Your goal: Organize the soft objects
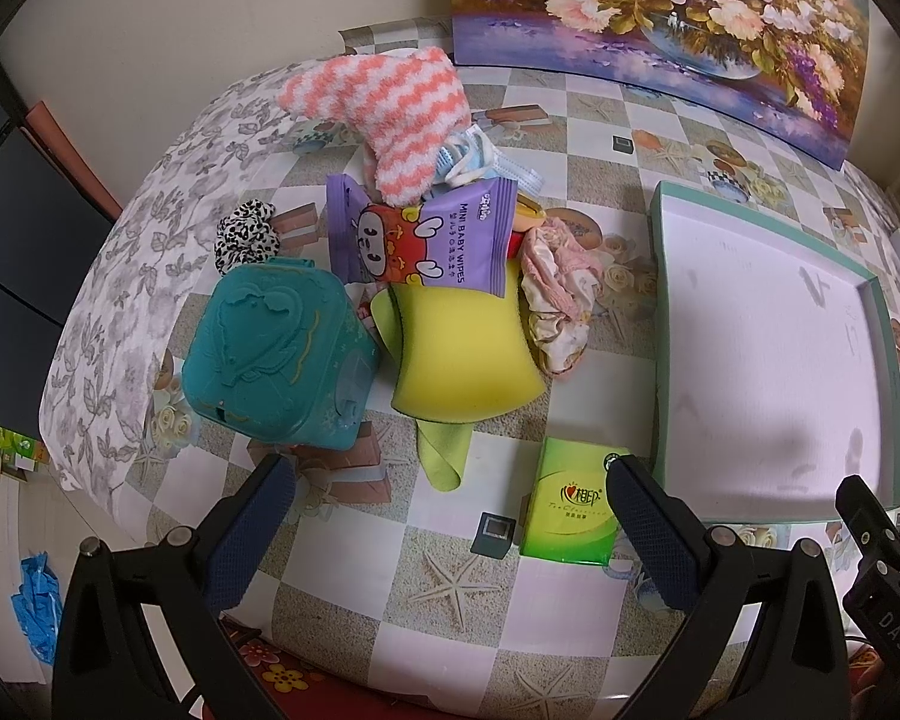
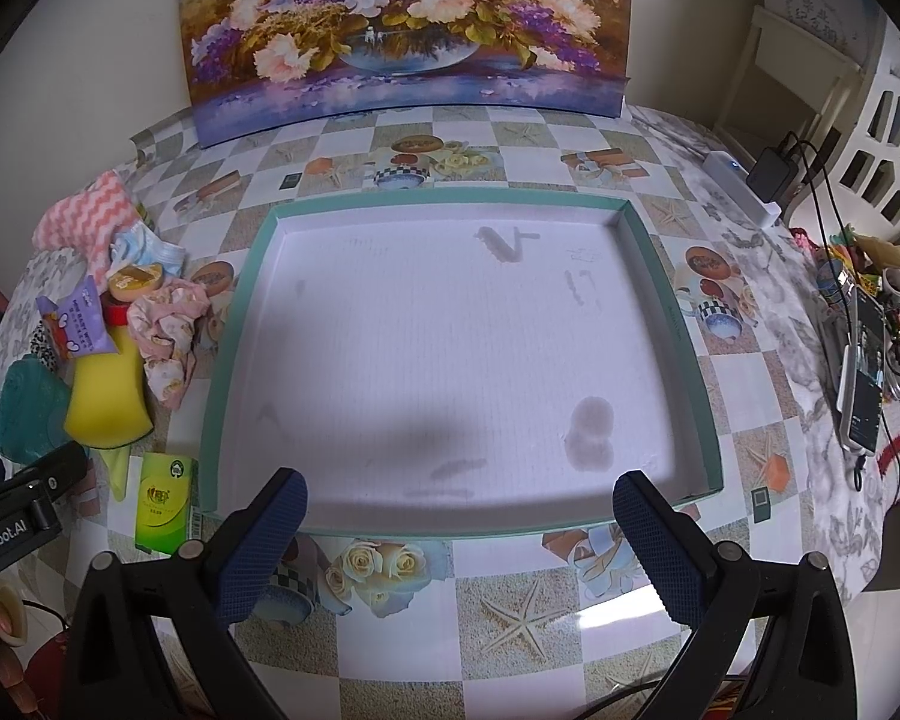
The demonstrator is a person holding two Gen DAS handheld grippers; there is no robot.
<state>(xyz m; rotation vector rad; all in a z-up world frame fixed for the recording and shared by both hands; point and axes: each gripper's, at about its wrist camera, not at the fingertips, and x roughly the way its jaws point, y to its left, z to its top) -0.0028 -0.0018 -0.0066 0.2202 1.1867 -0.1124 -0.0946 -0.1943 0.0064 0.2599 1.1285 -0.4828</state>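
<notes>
A heap of objects lies left of the shallow teal-rimmed tray (image 1: 659, 324): a pink-and-white striped fuzzy sock (image 1: 390, 108), a purple baby wipes pack (image 1: 426, 234), a yellow sponge (image 1: 462, 360), a crumpled pink cloth (image 1: 558, 294), a teal plastic box (image 1: 276, 348) and a spotted scrunchie (image 1: 246, 234). A green tissue pack (image 1: 576, 510) lies nearest. My left gripper (image 1: 450, 480) hovers open in front of the heap, holding nothing. My right gripper (image 2: 459, 495) stands open at the near rim of the tray (image 2: 234, 324), whose white floor holds nothing. The heap (image 2: 120, 324) shows at that view's left.
A flower painting (image 2: 402, 24) leans on the wall behind the checkered table. A power strip, charger and cables (image 2: 762, 180) lie at the right, with a phone and small clutter (image 2: 864, 360) beyond. A small dark cube (image 1: 495, 534) sits next to the tissue pack.
</notes>
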